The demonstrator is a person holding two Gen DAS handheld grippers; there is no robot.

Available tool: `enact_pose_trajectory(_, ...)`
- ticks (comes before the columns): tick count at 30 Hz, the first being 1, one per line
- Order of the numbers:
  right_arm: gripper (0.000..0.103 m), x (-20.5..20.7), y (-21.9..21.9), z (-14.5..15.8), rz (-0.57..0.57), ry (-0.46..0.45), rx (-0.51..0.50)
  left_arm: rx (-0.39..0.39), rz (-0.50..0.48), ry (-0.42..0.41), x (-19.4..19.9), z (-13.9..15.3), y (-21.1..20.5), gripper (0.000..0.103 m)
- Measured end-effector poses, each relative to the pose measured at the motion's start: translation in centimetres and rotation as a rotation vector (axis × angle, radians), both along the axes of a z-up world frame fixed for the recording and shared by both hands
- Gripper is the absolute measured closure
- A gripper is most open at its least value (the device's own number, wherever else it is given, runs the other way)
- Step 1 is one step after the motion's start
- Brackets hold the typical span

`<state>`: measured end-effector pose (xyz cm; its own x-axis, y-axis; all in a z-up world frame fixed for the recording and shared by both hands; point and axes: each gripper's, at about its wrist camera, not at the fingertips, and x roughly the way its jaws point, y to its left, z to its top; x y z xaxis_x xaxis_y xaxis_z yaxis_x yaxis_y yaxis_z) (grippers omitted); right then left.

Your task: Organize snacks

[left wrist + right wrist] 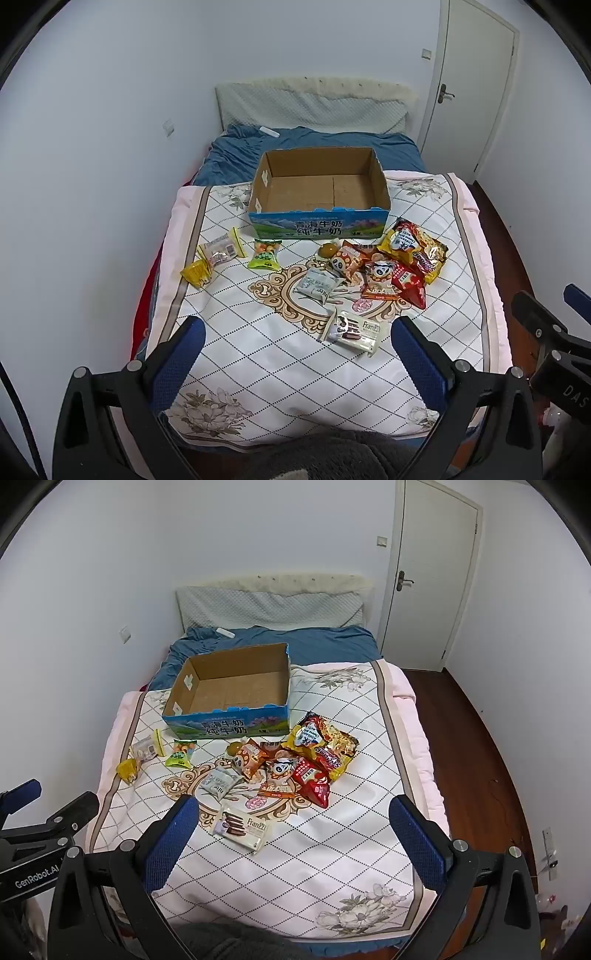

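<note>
An open cardboard box (pixel 380 184) (pixel 284 672) with a blue printed front stands empty on the bed. Snack packets lie in front of it: a white Franzzi biscuit pack (pixel 352 330) (pixel 242 827) nearest me, a grey-white packet (pixel 317 284) (pixel 218 781), a pile of orange and red panda bags (pixel 380 278) (pixel 280 771), a yellow-red noodle bag (pixel 413 249) (pixel 321 744), a green packet (pixel 265 254) (pixel 181 754) and yellow packets (pixel 212 260) (pixel 138 758) at the left. My left gripper (pixel 295 354) and right gripper (pixel 291 834) are both open and empty, held over the bed's near end.
The bed has a white diamond-pattern quilt (pixel 258 362) (pixel 332 849) and a blue blanket (pixel 236 155) behind the box. Walls close the left side. A white door (pixel 432 572) and wooden floor (pixel 476 738) are at the right.
</note>
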<state>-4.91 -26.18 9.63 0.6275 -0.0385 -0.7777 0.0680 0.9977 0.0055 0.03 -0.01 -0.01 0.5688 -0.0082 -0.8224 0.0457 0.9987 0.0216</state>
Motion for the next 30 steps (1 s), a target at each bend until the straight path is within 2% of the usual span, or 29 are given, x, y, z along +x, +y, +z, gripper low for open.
enact_pose_trajectory(24, 0.0, -0.15, 0.1, -0.19, 0.002, 0.003, 0.009, 0.001, -0.001, -0.011, 0.2, 0.14, 0.46, 0.0)
enact_pose_trajectory(30, 0.0, -0.16, 0.01, 0.28, 0.001, 0.001, 0.011, 0.001, 0.001, -0.022, -0.06, 0.96, 0.21, 0.0)
